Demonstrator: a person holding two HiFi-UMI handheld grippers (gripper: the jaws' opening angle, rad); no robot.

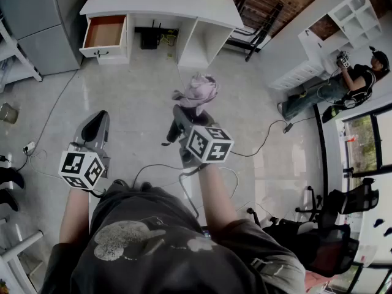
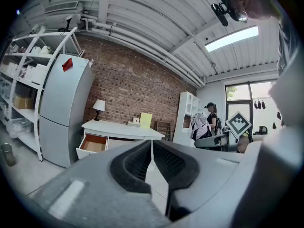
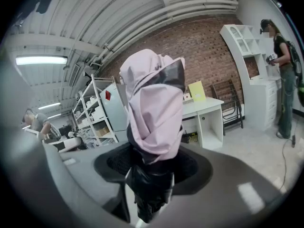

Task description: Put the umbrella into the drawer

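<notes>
my right gripper point(image 1: 185, 120) is clamped on the folded umbrella point(image 3: 153, 103). in the right gripper view the pads press on its dark lower part from both sides, and the pale pink fabric bunches up above the jaws, standing roughly upright. in the head view i'm carrying the umbrella out in front of me, above the pale floor point(image 1: 122, 97) and well short of the white desk point(image 1: 159, 2) at the top of the view. the drawer point(image 1: 104, 30) on the desk's left side is pulled out, its brown inside showing. the umbrella is not in it; it's well apart from it, further right and nearer to me. my left gripper point(image 1: 95, 126) is held low on the left, apart from the umbrella. in the left gripper view its jaws are pressed together tip to tip, holding nothing, and they look toward the desk and the open drawer. a grey fridge point(image 1: 43, 23) stands just left of the desk. a small lamp point(image 2: 99, 106) and a yellow sheet point(image 2: 145, 120) stand on the desk top. cables point(image 1: 263, 141) trail across the floor. another person point(image 1: 343, 84) stands by the white shelving point(image 1: 349, 17) off to my right, well apart from me.
</notes>
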